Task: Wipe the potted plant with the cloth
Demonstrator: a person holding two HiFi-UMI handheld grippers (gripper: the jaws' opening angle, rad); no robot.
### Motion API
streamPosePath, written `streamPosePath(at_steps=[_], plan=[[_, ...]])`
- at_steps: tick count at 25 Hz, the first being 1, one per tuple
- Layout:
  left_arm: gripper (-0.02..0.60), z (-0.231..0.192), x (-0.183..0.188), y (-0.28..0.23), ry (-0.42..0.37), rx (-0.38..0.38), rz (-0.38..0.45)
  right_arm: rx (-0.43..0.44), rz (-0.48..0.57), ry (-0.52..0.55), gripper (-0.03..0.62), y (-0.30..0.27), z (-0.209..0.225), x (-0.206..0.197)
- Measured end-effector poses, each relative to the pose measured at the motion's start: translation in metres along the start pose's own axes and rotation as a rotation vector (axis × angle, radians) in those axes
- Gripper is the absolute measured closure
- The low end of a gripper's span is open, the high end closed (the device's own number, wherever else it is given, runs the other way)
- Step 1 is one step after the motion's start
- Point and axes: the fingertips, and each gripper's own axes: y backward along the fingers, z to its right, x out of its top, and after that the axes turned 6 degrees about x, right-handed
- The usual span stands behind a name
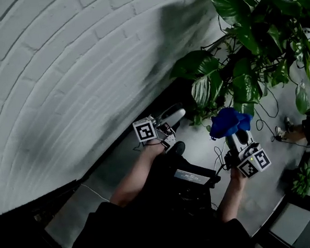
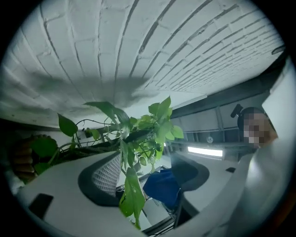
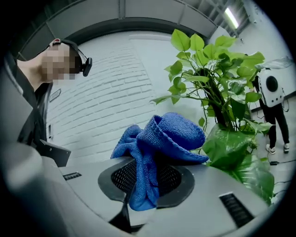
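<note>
The potted plant [image 1: 245, 52] spreads large green leaves at the upper right of the head view. My right gripper [image 1: 238, 135] is shut on a bunched blue cloth [image 1: 229, 122], which it holds just below the lowest leaves. In the right gripper view the cloth [image 3: 159, 139] bulges over the jaws, with the plant [image 3: 217, 92] close behind on the right. My left gripper [image 1: 172, 126] is left of the plant, near the wall. Its jaws stand open in the left gripper view, and a hanging leaf [image 2: 132, 194] dangles in the gap [image 2: 143, 178] untouched, the cloth [image 2: 162, 185] beyond it.
A white brick wall [image 1: 63, 74] fills the left side, close to my left gripper. Cables [image 1: 267, 114] trail over the grey floor under the plant. Another person [image 1: 304, 129] stands at the far right, and a small green plant [image 1: 303, 179] sits below them.
</note>
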Motion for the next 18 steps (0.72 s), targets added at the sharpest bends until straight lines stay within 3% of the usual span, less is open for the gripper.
streamPosePath(at_steps=[3,6,11,16,18], plan=[[0.207,-0.018,-0.007,-0.013,0.075,0.016,0.011,-0.004,0.017,-0.018,0.487,0.005,0.016,-0.001],[0.183,-0.027,-0.005,-0.034,0.068,0.027,-0.002,-0.001,0.052,-0.027,0.487,0.005,0.033,0.006],[0.183,-0.045,-0.002,-0.082,0.033,0.054,-0.032,0.0,0.084,-0.009,0.487,0.003,0.071,0.022],[0.187,-0.059,-0.002,-0.117,0.0,0.086,-0.065,0.015,0.088,0.099,0.487,-0.019,0.105,0.051],[0.247,-0.058,-0.005,-0.119,0.009,0.069,-0.078,0.027,0.075,0.098,0.487,-0.035,0.117,0.053]])
